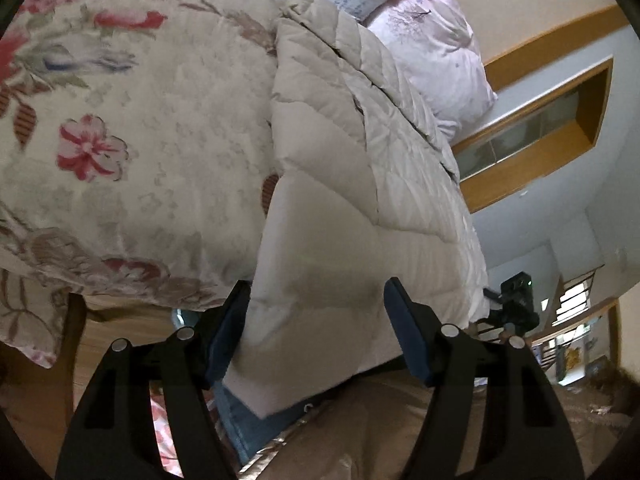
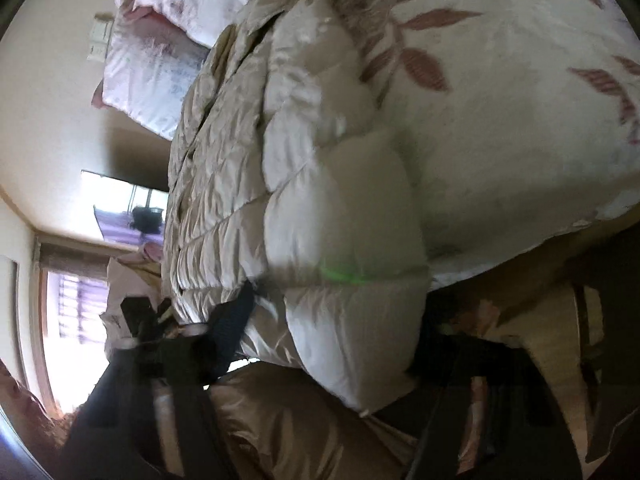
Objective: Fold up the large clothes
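A cream quilted puffer coat (image 1: pixel 360 152) lies lengthwise on a floral bedspread and hangs over the bed's near edge. My left gripper (image 1: pixel 316 320) has its blue-padded fingers (image 1: pixel 408 332) spread wide, with the coat's hem between them; the pads do not press it. In the right wrist view the same coat (image 2: pixel 280 168) fills the middle. My right gripper (image 2: pixel 332 332) straddles the coat's thick hem; one dark finger (image 2: pixel 232 328) shows at the left, the other is hidden behind the padding.
The floral bedspread (image 1: pixel 120 120) covers the bed. Pink pillows (image 1: pixel 432 40) lie at the head end. A wall with wood trim (image 1: pixel 540 128) and a bright window (image 2: pixel 72 308) lie beyond. Wooden floor (image 1: pixel 120 332) shows below the bed edge.
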Demonstrator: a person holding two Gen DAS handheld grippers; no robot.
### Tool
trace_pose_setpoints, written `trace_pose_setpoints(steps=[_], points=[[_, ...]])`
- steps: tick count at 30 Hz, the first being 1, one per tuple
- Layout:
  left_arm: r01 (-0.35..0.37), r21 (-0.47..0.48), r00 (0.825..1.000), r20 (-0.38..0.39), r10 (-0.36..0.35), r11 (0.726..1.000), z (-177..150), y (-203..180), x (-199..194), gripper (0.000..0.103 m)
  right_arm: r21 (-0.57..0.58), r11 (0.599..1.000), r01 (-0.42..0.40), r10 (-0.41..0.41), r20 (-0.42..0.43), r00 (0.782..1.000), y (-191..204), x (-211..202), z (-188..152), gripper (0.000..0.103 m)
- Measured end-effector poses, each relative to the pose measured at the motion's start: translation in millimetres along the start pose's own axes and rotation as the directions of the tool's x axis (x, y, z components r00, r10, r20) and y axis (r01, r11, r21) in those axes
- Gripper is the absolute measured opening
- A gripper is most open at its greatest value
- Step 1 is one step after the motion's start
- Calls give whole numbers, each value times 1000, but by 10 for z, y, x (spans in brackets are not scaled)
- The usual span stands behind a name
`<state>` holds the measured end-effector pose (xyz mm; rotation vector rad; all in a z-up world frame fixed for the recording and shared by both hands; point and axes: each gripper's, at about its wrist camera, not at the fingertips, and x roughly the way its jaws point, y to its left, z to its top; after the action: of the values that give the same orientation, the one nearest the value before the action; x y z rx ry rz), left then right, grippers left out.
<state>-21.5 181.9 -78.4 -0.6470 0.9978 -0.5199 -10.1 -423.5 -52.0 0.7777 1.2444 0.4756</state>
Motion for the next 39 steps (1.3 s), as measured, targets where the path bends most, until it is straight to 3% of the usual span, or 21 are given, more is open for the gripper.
trace_pose_setpoints(steps=[3, 4, 7, 11, 14, 16, 19, 20, 21, 24, 26, 30, 39], points=[[23, 5, 1000, -15, -23, 1000, -9, -18, 17, 49, -73, 997, -14, 14, 4, 1000, 172, -55, -52, 26], [33, 7, 999, -18, -33, 999, -11, -26, 4, 39, -91, 996, -15, 16, 13, 1000, 227, -76, -62, 24], [50, 29, 999, -17, -50, 998, -20, -98, -83, 23, -159, 987, -17, 25, 47, 999, 445, -153, -49, 18], [51, 105, 998, 33, -55, 993, 43, -344, -266, 18, -276, 961, -23, 64, 141, 988, 801, -296, -1, 16], [19, 161, 994, 104, -36, 987, 189, -526, -390, 15, -338, 941, 32, 54, 242, 969, 1038, -385, 80, 15], [-19, 176, 987, 162, -10, 984, 328, -606, -447, 15, -361, 925, 119, 14, 345, 939, 1200, -431, 145, 15], [-85, 154, 967, 252, 44, 984, 568, -658, -502, 14, -385, 881, 274, -54, 494, 868, 1417, -453, 209, 15], [-105, 143, 958, 280, 62, 984, 652, -671, -511, 14, -387, 857, 339, -78, 553, 829, 1498, -461, 260, 15], [-124, 131, 948, 308, 78, 984, 770, -694, -505, 14, -384, 846, 370, -90, 581, 809, 1523, -468, 273, 15], [-157, 117, 928, 357, 106, 981, 1043, -762, -462, 13, -359, 795, 489, -129, 688, 714, 1724, -404, 433, 15], [-176, 114, 918, 378, 121, 978, 1205, -790, -450, 12, -347, 784, 514, -132, 717, 685, 1752, -377, 575, 15], [-214, 114, 899, 410, 150, 970, 1561, -865, -380, 12, -323, 771, 549, -141, 753, 643, 1831, -281, 909, 15], [-262, 134, 881, 438, 180, 956, 2342, -1035, -101, 11, -270, 797, 540, -143, 785, 603, 1913, -127, 1533, 15]])
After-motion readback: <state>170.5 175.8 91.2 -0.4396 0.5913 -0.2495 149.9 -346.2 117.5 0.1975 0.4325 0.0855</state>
